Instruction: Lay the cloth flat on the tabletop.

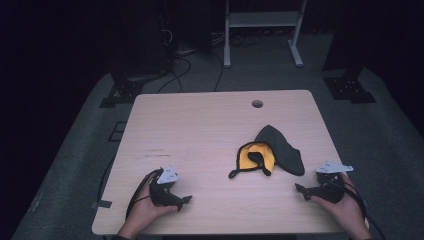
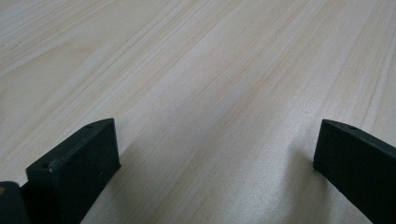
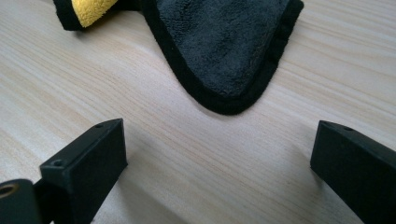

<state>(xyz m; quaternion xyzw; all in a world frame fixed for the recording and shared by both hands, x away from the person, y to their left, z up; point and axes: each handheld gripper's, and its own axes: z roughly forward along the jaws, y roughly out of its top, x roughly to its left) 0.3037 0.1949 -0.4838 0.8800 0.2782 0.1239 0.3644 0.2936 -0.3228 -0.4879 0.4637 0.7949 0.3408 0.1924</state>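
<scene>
One crumpled grey-and-yellow cloth (image 1: 272, 150), one wooden table (image 1: 200, 130), two claws, left claw (image 1: 186, 200), right claw (image 1: 300, 190)

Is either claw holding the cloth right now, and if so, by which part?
Nothing is held. Both the left claw and the right claw are open over bare table; the cloth lies loose ahead of the right one.

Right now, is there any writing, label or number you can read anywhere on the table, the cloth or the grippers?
Nothing is readable.
Faint dark marks on the table, left of centre in the high view: too small and blurred to read.
Cloth: no label or print shows.
Left gripper and right gripper: no lettering shows.
</scene>
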